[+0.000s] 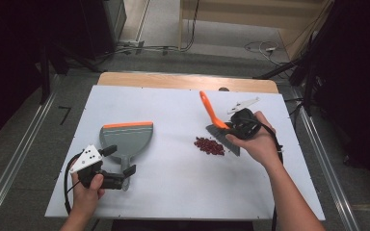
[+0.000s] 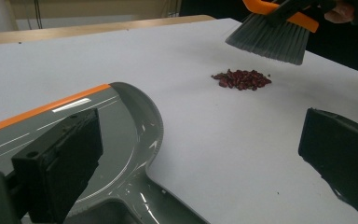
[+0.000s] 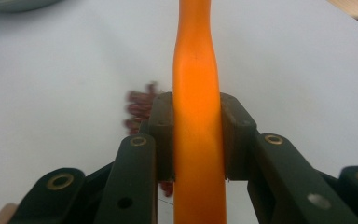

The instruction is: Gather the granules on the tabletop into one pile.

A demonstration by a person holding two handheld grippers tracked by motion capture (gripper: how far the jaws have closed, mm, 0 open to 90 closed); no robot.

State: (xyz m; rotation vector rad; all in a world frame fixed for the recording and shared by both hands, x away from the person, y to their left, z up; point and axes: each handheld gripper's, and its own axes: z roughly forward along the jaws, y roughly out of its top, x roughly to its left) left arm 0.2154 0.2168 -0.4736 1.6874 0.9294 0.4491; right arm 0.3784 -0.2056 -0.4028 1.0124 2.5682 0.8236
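A grey dustpan (image 1: pixel 125 137) with an orange lip lies flat at the table's left, also close up in the left gripper view (image 2: pixel 121 135). My left gripper (image 1: pixel 119 160) (image 2: pixel 205 140) is open and straddles the dustpan's handle without pressing on it. A small pile of dark red beans (image 1: pixel 209 145) (image 2: pixel 242 78) (image 3: pixel 137 109) lies right of centre. My right gripper (image 1: pixel 231 126) (image 3: pixel 196 135) is shut on the orange handle (image 3: pixel 196 70) of a hand brush (image 1: pixel 221 134) (image 2: pixel 270 39). Its grey bristles hang just above the table, right beside the beans.
The white tabletop (image 1: pixel 173 192) has a wooden strip (image 1: pixel 188 81) along its far edge. Metal rails (image 1: pixel 14 163) run along the floor on both sides. Cables (image 1: pixel 260 48) lie on the floor beyond the table.
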